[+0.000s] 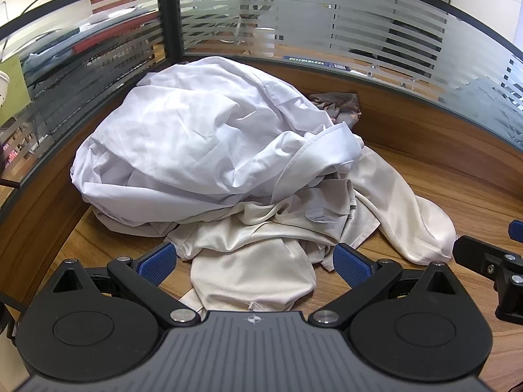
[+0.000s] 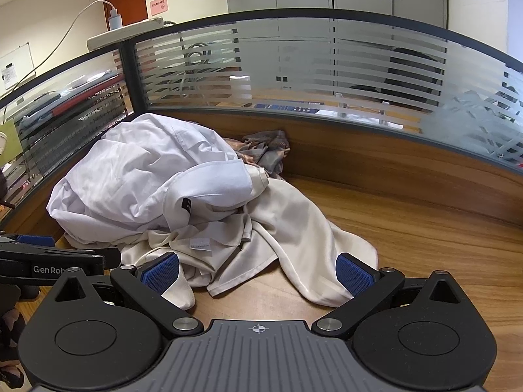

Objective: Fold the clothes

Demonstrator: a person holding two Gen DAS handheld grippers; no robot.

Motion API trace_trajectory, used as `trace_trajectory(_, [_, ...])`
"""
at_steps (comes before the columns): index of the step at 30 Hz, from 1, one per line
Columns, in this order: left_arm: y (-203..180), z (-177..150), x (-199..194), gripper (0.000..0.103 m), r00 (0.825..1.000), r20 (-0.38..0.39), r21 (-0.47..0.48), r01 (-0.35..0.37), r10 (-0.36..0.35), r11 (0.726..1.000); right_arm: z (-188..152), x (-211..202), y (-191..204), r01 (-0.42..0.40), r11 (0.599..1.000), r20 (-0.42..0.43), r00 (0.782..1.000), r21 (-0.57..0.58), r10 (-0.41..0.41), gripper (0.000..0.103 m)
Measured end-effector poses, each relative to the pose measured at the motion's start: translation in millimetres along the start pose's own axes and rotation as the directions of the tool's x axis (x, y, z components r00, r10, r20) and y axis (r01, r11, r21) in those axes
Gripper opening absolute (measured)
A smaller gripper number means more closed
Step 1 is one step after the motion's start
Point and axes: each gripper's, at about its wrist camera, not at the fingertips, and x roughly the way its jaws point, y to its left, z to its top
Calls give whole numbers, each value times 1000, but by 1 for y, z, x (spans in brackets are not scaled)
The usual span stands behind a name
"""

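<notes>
Clothes: white shirt (image 1: pixel 183 150) heaped over cream garment (image 1: pixel 258 254) on tabletop (image 2: pixel 425 228), against the corner partition | Left claw (image 1: pixel 255 263), right claw (image 2: pixel 258 272): both spread wide, nothing held | Step: one garment is best separated by a free edge.

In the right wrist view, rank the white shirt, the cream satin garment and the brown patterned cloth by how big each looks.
1. white shirt and cream satin garment: similar spread, and the cream one lies nearer the camera and partly underneath, so I won't rank them.
2. brown patterned cloth: clearly smallest, though mostly hidden behind the pile.
</notes>
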Motion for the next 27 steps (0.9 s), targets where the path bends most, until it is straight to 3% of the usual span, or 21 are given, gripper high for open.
trace_trajectory(4, [10,0,1,103,1000,15,-13,7,-7,1000,3,9,0,-27,1000,-23,999,7,27,102])
trace_trajectory(13, [27,3,12,103,996,69,41,-65,62,997,31,58,12,-143,990,-77,987,10,143,101])
trace_trajectory(16, [34,5,19,103,995,71,27,-76,74,997,44,80,17,-183,983,-96,978,22,184,95])
trace_trajectory(27, [58,12,50,103,994,17,2,-106,106,994,74,167,39,-276,947,-178,936,161,303,91])
